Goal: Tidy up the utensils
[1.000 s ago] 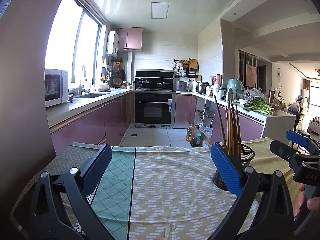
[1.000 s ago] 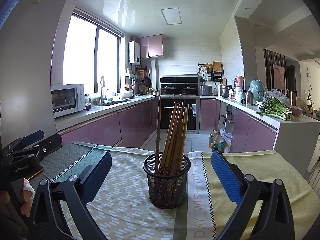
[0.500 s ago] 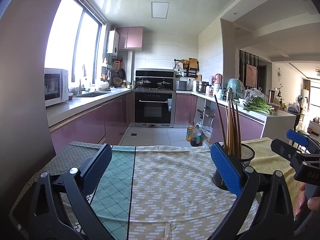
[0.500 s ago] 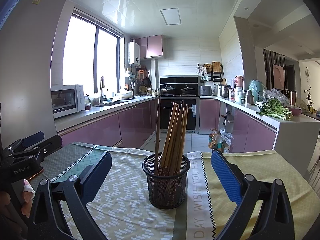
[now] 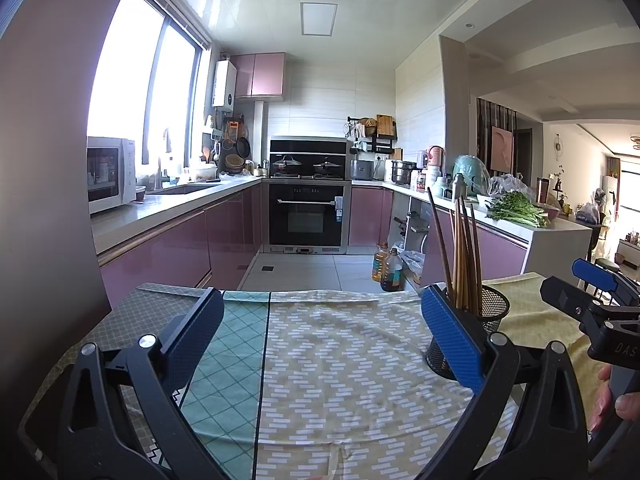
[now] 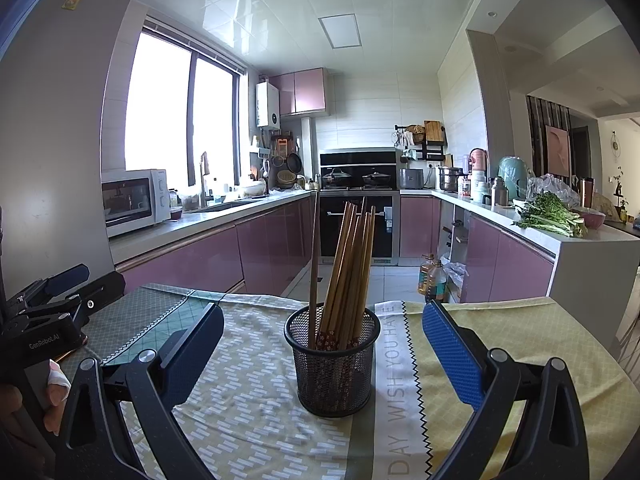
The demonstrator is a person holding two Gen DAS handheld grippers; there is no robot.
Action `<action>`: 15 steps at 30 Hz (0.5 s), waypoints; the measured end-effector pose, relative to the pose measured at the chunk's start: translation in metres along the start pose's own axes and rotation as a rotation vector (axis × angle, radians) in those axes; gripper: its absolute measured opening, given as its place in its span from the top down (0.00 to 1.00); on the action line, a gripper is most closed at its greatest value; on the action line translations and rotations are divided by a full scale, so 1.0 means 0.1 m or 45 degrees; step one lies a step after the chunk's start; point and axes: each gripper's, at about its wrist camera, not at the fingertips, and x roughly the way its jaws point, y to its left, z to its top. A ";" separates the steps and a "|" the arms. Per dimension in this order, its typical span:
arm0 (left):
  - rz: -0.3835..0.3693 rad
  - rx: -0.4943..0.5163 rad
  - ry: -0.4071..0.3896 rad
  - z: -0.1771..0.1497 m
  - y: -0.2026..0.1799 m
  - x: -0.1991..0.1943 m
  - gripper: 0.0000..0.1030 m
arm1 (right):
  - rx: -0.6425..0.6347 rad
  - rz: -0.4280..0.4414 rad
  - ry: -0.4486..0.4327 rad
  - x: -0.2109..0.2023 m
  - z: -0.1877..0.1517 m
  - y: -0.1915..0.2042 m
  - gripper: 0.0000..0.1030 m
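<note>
**Chopsticks all in holder, both grippers idle**

Mesh holder [image 6: 332, 364] stands on the table [image 6: 520, 332], centred ahead of the right gripper [image 6: 320, 354]; chopsticks [image 6: 348, 268] upright inside it. Right gripper spread wide, empty. Left gripper [image 5: 320, 344] also spread, empty, over bare cloth, with the holder just to its right. No loose utensils visible, so likely the end stage; next move probably just retreat.

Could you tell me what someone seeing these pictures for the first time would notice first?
A black mesh cup full of wooden chopsticks stands upright on the patterned tablecloth, centred between the open jaws of the right gripper. The left gripper, also open and empty, faces bare cloth, with the cup off to its right. Behind lies a pink-cabinet kitchen with a black oven.
</note>
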 end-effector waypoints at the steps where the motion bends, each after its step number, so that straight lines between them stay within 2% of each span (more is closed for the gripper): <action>1: 0.000 0.000 0.000 0.00 0.00 0.00 0.06 | 0.000 -0.001 -0.002 0.00 0.00 0.00 0.07; 15: -0.002 -0.002 0.001 -0.01 0.00 0.01 0.06 | 0.001 -0.002 -0.003 0.00 0.01 0.00 0.07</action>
